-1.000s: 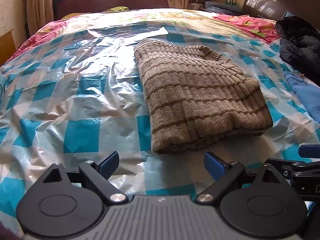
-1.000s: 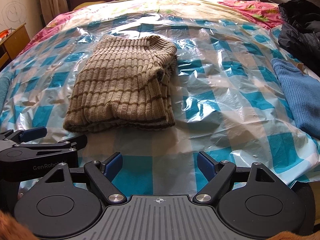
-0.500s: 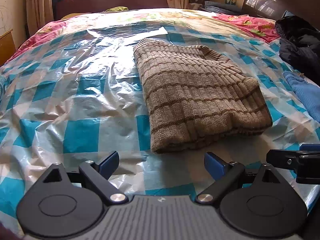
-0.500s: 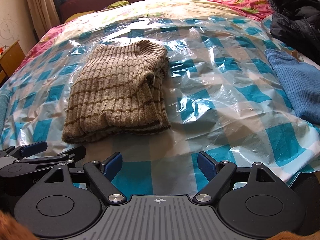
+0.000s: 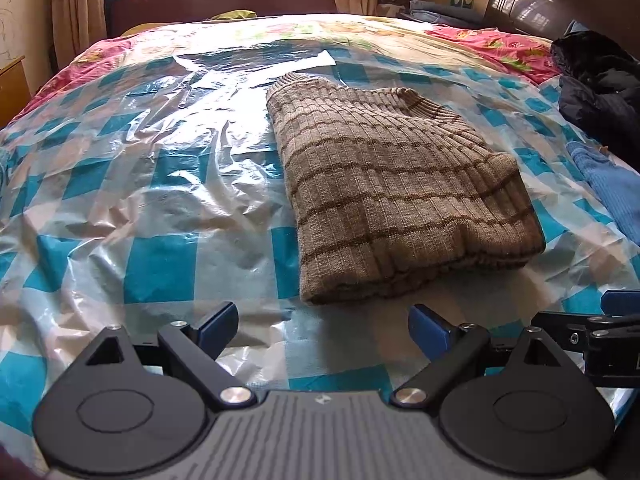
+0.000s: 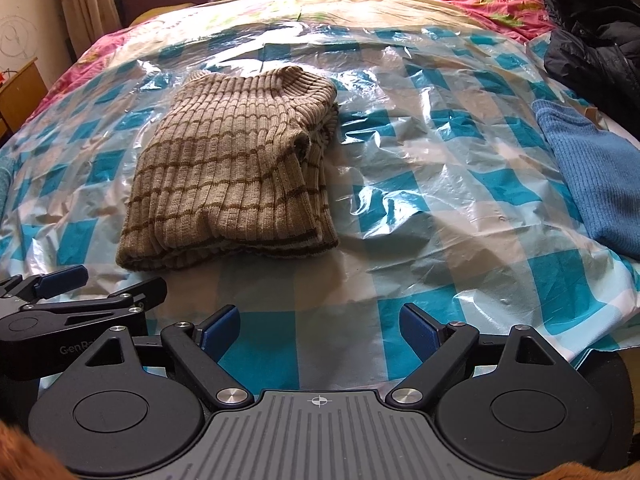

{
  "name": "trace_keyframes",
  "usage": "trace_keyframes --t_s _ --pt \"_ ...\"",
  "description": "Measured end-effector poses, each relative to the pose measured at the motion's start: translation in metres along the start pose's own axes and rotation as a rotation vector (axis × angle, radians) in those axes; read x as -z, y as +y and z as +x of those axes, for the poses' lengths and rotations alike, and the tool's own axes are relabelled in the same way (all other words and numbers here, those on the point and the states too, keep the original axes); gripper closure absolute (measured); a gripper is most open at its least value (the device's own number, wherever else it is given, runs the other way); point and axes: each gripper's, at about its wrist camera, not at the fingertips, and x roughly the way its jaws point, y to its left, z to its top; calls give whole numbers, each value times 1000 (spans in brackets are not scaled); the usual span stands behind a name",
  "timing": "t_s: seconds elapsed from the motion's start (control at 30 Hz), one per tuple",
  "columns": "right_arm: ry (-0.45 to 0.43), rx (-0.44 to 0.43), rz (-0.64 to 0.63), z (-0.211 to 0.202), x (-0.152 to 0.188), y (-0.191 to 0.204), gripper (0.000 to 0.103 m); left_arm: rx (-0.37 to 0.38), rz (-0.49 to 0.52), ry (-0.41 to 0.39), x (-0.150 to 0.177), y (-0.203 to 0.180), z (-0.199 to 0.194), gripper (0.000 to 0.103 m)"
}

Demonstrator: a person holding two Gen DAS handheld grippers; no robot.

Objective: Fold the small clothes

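Sweater [image 5: 400, 196], brown with darker stripes and ribbed, lies folded into a thick rectangle on the bed's clear plastic sheet [image 5: 168, 184] over a blue-and-white check cover, as the left wrist view has it. It sits toward the near edge of the bed, its folded end nearest the camera. The left claw [image 5: 322, 330] hangs just short of that near end, its blue pads spread wide, nothing between them and nothing touched. Part of the right claw [image 5: 600, 332] juts in at the lower right. At the bed's right edge lie a blue knit garment [image 5: 612, 184] and, farther back, a dark jacket [image 5: 600, 84]. A dark headboard [image 5: 560, 4] stands at the far right corner.

From the right wrist view, the sweater [image 6: 232, 172] lies left of centre, collar at the far end, with loose layers showing along its right side. The right claw [image 6: 320, 330] is spread fully apart over bare plastic sheet [image 6: 420, 184], holding nothing, well to the right of the sweater's near corner. The left claw [image 6: 100, 284] shows at the lower left, just before the sweater's near edge, its fingers apart. The blue knit garment [image 6: 592, 176] rests at the right edge, the dark jacket [image 6: 592, 44] behind it.
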Motion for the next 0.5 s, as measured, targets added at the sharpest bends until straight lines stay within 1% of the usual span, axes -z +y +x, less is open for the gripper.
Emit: trace_keyframes --t_s 0.33,0.5 --pt "-11 13 -19 -4 -2 4 14 7 -7 -1 -1 0 -2 6" --pt "-2 21 -25 -3 -2 4 14 12 -6 2 -1 -1 -2 6"
